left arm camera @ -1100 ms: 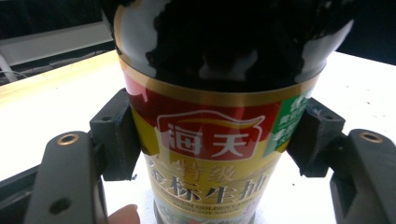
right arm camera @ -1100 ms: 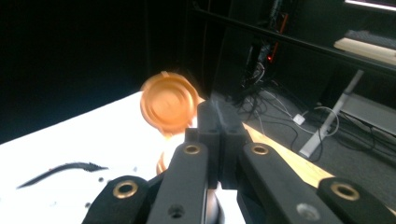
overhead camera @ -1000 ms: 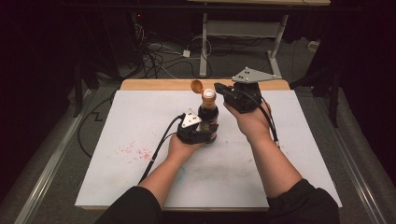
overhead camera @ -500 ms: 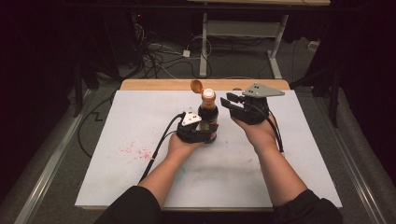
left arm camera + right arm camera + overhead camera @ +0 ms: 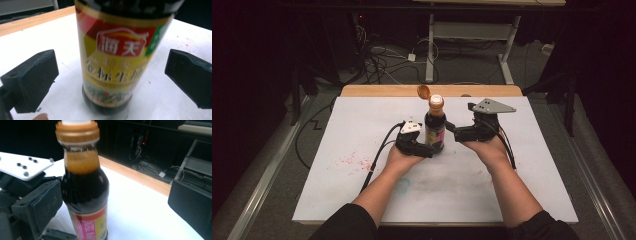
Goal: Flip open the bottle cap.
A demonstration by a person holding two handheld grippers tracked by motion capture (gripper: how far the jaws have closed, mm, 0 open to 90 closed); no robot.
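My bottle (image 5: 435, 127) stands straight up on the counter (image 5: 532, 165), its open top up. Both tongs, left (image 5: 424, 149) and right (image 5: 453, 131), have just opened wide, the bottle loose between them.

Black sleeves (image 5: 347, 222) pushed back from the forearms; left gripper (image 5: 422, 146) black with a white screwed plate and black cable; right gripper (image 5: 462, 131) black, topped by a grey three-cornered plate, cable trailing; jaws blocky, black-padded.

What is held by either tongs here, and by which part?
Nothing is held. Left tongs and right tongs have just opened; each straddles the sauce bottle, pads clear of it.
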